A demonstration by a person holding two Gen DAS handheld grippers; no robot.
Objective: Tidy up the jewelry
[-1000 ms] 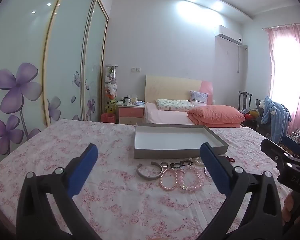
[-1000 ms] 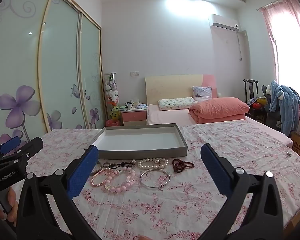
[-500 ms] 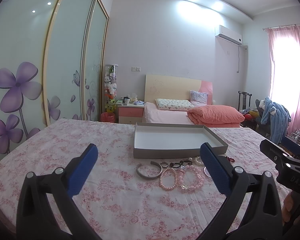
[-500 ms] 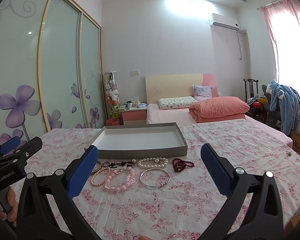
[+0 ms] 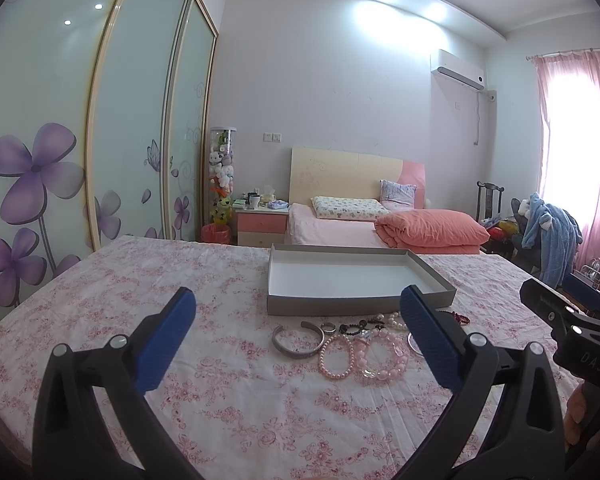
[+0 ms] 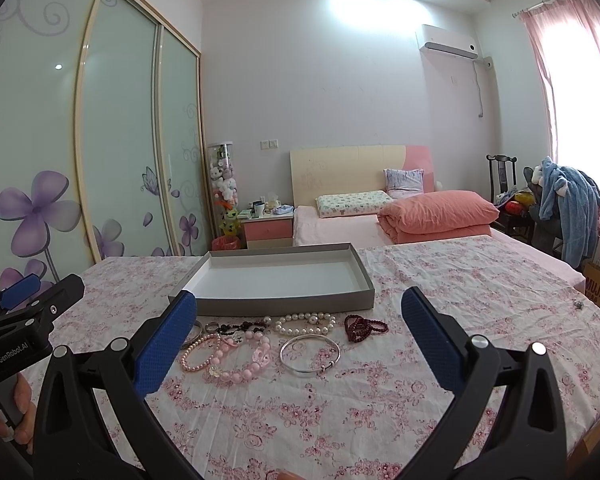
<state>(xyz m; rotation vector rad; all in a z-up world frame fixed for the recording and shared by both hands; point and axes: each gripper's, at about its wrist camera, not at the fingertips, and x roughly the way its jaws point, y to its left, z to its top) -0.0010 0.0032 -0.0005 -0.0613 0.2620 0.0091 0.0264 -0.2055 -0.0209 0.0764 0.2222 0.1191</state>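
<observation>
An empty grey tray (image 5: 356,307) (image 6: 284,306) lies on the floral cloth. In front of it lies a row of jewelry: a grey cuff (image 5: 294,350), a small ring (image 5: 327,327), a pink pearl bracelet (image 5: 336,360) (image 6: 198,356), a chunky pink bead bracelet (image 6: 244,362), a white pearl bracelet (image 6: 305,323), a dark red bead bracelet (image 6: 362,326) and a silver bangle (image 6: 310,355). My left gripper (image 5: 298,322) hangs open, nothing between its blue pads. My right gripper (image 6: 299,322) is open too, above the cloth just short of the jewelry.
The cloth covers a wide surface with bare room on the left (image 5: 120,292) and right (image 6: 480,292). A small metal piece (image 6: 579,304) lies far right near the edge. Beyond are a bed (image 6: 400,220), a nightstand (image 6: 268,230), sliding wardrobe doors and a chair with blue clothing (image 6: 568,204).
</observation>
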